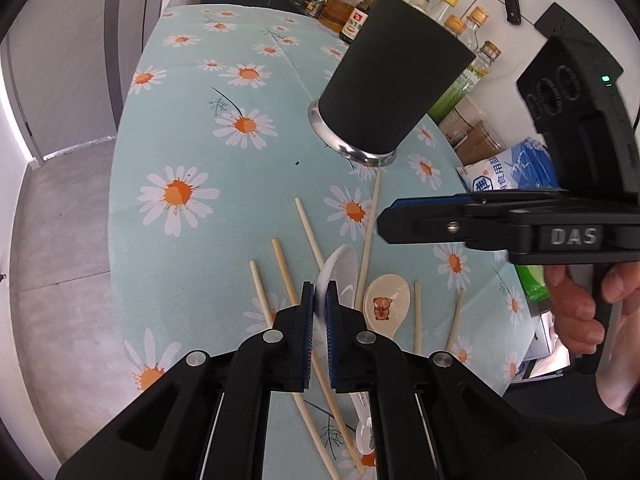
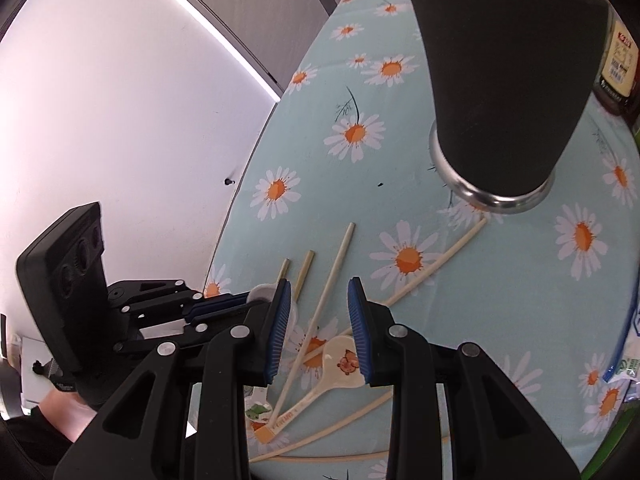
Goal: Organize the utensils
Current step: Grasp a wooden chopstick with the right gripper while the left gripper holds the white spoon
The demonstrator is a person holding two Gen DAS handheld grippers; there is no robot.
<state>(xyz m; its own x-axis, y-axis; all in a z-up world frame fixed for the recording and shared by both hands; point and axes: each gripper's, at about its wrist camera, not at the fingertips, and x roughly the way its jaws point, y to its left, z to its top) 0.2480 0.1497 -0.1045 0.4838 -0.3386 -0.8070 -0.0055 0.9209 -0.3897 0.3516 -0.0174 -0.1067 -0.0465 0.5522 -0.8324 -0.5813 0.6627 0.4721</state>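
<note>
- We see the left claw (image 1: 320, 292) clenched on the white spoon (image 1: 340, 268).
- We note the right claw (image 2: 318, 304) released above the cream spoon (image 2: 340, 364), chopsticks (image 2: 332, 276) scattered.

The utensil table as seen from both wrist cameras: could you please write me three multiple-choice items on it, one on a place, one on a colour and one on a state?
1. Where does the bear-print spoon lie?
A. inside the black holder
B. flat on the daisy tablecloth
C. in the right gripper

2. What colour is the utensil holder sleeve?
A. black
B. red
C. white

3. What is the left gripper doing?
A. open over chopsticks
B. shut on the white spoon
C. shut on the holder

Answers:
1 B, it rests on the tablecloth among chopsticks.
2 A, a dark sleeve above a steel base.
3 B, its pads pinch the white spoon, while the right gripper is open and empty.
</note>
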